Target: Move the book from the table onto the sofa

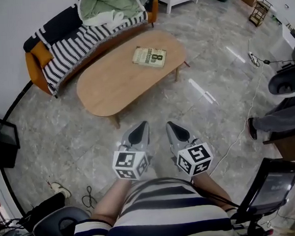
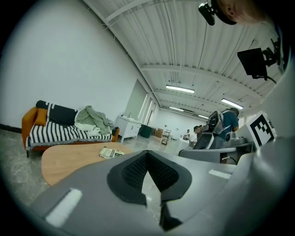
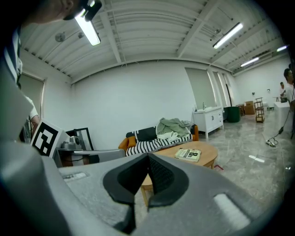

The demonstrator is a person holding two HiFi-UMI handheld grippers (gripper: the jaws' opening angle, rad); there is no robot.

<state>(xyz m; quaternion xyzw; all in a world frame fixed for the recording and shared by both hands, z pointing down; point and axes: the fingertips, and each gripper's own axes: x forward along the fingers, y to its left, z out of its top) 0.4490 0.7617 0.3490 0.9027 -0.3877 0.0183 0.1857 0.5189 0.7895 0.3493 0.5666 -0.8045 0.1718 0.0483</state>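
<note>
The book (image 1: 149,56) is seen on the far right part of the table (image 1: 109,90), with the sofa (image 1: 64,47) beyond at far left. The left gripper (image 1: 140,131) and right gripper (image 1: 176,130) are held well short of it, jaws closed on nothing. The approach is judged to be in hand; next, jaws must be opened at the book.

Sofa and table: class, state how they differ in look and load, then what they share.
The sofa is draped in a black-and-white striped throw; the table is bare light wood. The sofa bears a heap of green cloth; the table bears only the book. The sofa stands at the wall; the table out on the floor. Both are long and lie side by side.
</note>
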